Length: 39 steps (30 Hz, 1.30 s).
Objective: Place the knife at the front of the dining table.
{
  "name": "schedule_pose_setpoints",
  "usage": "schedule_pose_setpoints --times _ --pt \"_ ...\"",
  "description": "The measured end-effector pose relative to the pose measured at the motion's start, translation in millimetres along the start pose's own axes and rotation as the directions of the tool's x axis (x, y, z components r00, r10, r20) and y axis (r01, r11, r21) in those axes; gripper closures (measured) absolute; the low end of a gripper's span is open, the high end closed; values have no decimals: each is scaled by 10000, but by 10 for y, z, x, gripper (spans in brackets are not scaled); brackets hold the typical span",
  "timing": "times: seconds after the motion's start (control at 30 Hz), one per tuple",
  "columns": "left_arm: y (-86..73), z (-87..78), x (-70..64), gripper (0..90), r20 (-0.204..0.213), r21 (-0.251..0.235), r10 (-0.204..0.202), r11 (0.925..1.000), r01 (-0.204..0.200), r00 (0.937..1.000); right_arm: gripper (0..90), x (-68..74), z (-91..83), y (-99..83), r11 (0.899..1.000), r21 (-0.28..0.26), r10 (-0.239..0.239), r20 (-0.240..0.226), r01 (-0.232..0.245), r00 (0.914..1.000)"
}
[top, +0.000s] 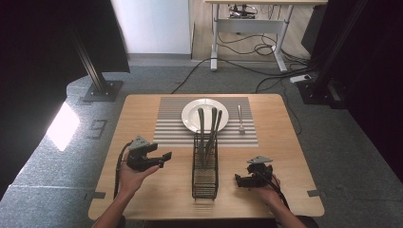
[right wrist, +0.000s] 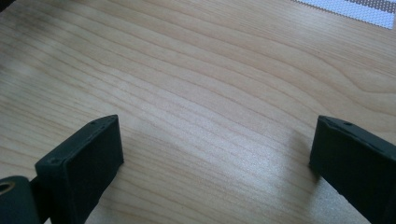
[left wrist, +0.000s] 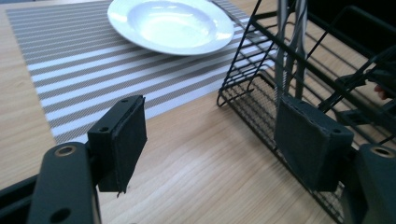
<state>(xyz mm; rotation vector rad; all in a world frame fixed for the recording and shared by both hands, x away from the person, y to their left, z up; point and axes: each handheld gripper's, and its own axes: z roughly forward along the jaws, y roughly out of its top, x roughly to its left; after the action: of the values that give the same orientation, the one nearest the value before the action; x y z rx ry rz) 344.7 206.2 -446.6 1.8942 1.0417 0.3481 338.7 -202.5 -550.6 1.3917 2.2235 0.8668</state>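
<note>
Black wire caddy (top: 205,166) sits mid-tabletop (top: 157,190) holding what look like three utensils (top: 209,127); left hand-held gripper (top: 164,157) and right hand-held gripper (top: 239,180) flank it, both spread and empty.

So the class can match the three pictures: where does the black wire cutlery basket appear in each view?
High view: wire cutlery basket at table centre, between the two grippers.
Left gripper view: right side, beyond the right jaw.
Right gripper view: bare wooden table, striped placemat corner.
Shared landmark: striped placemat.

utensil heads (top: 204,161) hidden in wire caddy (top: 205,183), plate (left wrist: 170,25) cropped at top
</note>
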Motion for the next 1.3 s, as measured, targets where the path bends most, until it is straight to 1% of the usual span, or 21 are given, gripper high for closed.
schedule_pose_setpoints --times 0.07,0.1,0.13,0.27,0.43,0.47,0.5,0.63,0.67,0.9,1.13,1.3 --pt "68 29 -31 257 86 -12 109 9999 -109 9999 24 1 1 -2 10000 -17 0 6 0 10000" --pt "134 57 -67 257 165 -65 215 9998 -214 9996 27 1 -3 -7 10000 -33 -1 12 1 10000" --pt "134 57 -67 259 165 -65 215 9998 -214 9996 27 1 -3 -7 10000 -33 -1 12 1 10000" --pt "247 117 -120 260 300 -120 300 9995 -297 9991 28 -1 -8 -12 10000 -39 -6 -9 6 10000" --pt "362 191 -155 265 462 -146 212 9997 -205 9987 27 -4 -6 -9 10000 -34 -33 -19 33 10000" --pt "407 216 -168 266 472 -151 250 9996 -243 9986 27 -4 -6 -9 10000 -31 -25 -20 25 10000" --pt "407 216 -168 267 472 -151 250 9996 -243 9986 27 -4 -6 -9 10000 -31 -25 -20 25 10000" --pt "504 267 -189 267 503 -140 396 9991 -389 9979 27 -5 -4 -7 10000 -47 -31 -22 30 10000" --pt "528 281 -197 267 523 -183 373 9992 -364 9979 27 -6 -5 -8 10000 -41 -47 -23 47 10000" --pt "649 387 -244 271 560 -235 438 9988 -425 9975 34 -7 -9 -10 10000 -35 -57 -43 57 10000" --pt "706 458 -233 285 564 -245 362 9991 -348 9978 39 -13 -15 -14 9999 -56 -95 -66 95 9999" --pt "755 507 -241 285 634 -209 399 9990 -386 9972 39 -11 -15 -14 10000 -41 -71 -72 70 9999"
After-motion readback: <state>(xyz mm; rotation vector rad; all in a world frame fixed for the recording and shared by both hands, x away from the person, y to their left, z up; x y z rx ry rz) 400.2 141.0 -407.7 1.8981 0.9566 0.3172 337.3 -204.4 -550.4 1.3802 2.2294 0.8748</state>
